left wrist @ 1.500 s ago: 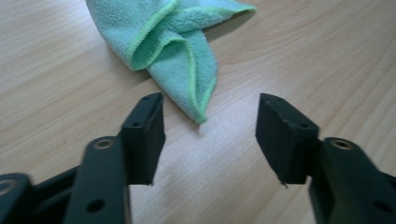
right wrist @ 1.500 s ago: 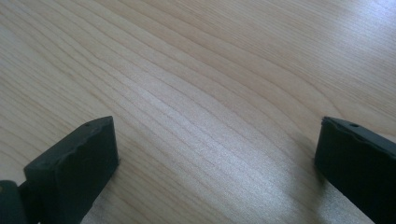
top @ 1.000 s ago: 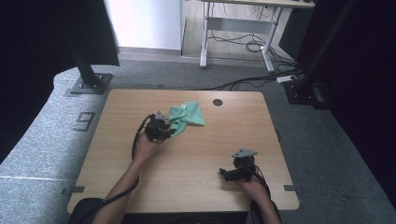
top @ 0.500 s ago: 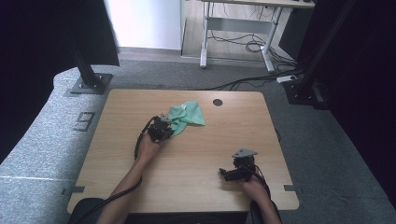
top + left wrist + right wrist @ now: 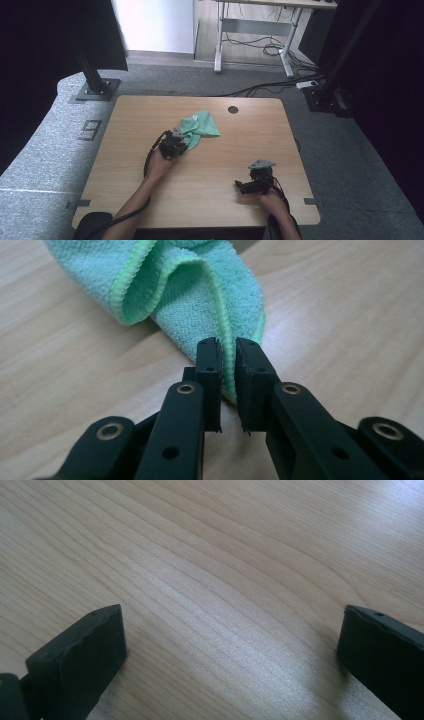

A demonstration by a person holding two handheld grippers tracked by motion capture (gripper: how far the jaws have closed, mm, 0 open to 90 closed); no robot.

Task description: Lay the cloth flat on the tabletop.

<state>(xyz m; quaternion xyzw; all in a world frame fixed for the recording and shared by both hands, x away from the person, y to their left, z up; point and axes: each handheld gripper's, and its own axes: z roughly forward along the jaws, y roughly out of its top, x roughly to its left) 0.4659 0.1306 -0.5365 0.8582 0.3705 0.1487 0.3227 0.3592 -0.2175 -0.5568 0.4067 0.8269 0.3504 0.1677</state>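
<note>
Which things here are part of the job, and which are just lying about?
In use:
- green cloth, its edge pinched in the left tool
- left tool

Lying about:
- right tool, open over bare table
- desk and cables behind

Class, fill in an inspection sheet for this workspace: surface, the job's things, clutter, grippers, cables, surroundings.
Surface: light wooden table, round hole near far edge.
Job's things: crumpled green microfibre cloth, its hem pinched.
Clutter: nothing seen.
Grippers: left gripper has just closed on the cloth's edge; right gripper open over bare wood.
Cables: black cable trails from left gripper; more on the floor beyond.
Surroundings: grey carpet, black stand posts, a desk frame behind.
</note>
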